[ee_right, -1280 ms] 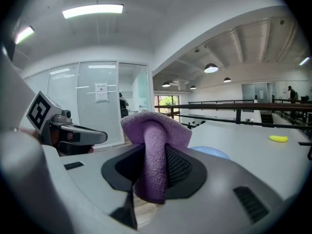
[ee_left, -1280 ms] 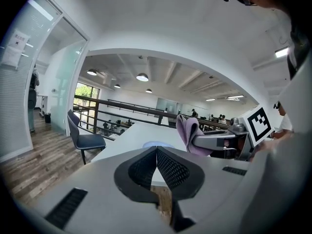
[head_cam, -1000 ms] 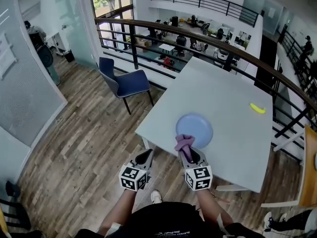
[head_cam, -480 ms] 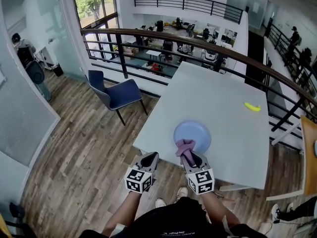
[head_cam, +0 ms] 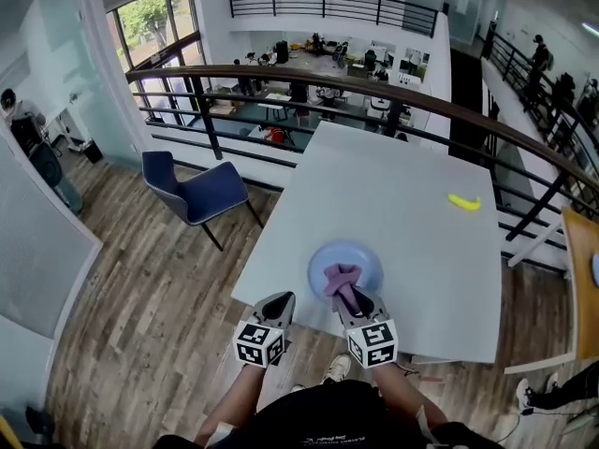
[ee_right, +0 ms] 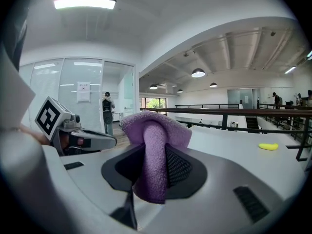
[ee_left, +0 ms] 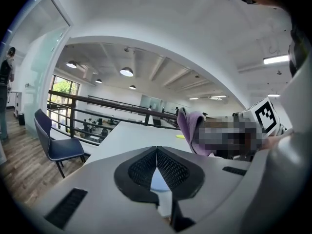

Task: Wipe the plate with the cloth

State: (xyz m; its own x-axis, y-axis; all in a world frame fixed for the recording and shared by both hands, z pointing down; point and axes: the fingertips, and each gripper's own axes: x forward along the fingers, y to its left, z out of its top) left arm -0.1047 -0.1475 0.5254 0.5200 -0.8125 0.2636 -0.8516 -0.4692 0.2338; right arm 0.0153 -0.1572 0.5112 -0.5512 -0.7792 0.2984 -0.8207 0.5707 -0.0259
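A pale blue plate (head_cam: 348,259) lies on the white table (head_cam: 402,204) near its front edge. My right gripper (head_cam: 349,299) is shut on a purple cloth (head_cam: 341,279), which hangs over the plate's near rim. In the right gripper view the cloth (ee_right: 155,155) is bunched between the jaws and folds over their tips. My left gripper (head_cam: 278,305) is shut and empty, off the table's front left corner; its jaws meet in the left gripper view (ee_left: 156,154), where a sliver of the plate (ee_left: 159,181) shows below them. The cloth (ee_left: 191,127) shows there at the right.
A yellow banana-like object (head_cam: 463,202) lies at the table's far right. A blue chair (head_cam: 195,195) stands on the wood floor left of the table. A curved railing (head_cam: 393,96) runs behind it, and a wooden surface (head_cam: 582,279) sits at the right edge.
The view has shifted: the table and plate now sit nearer and lower in the head view. Both grippers keep their pose, the right still holding the cloth at the plate's near rim.
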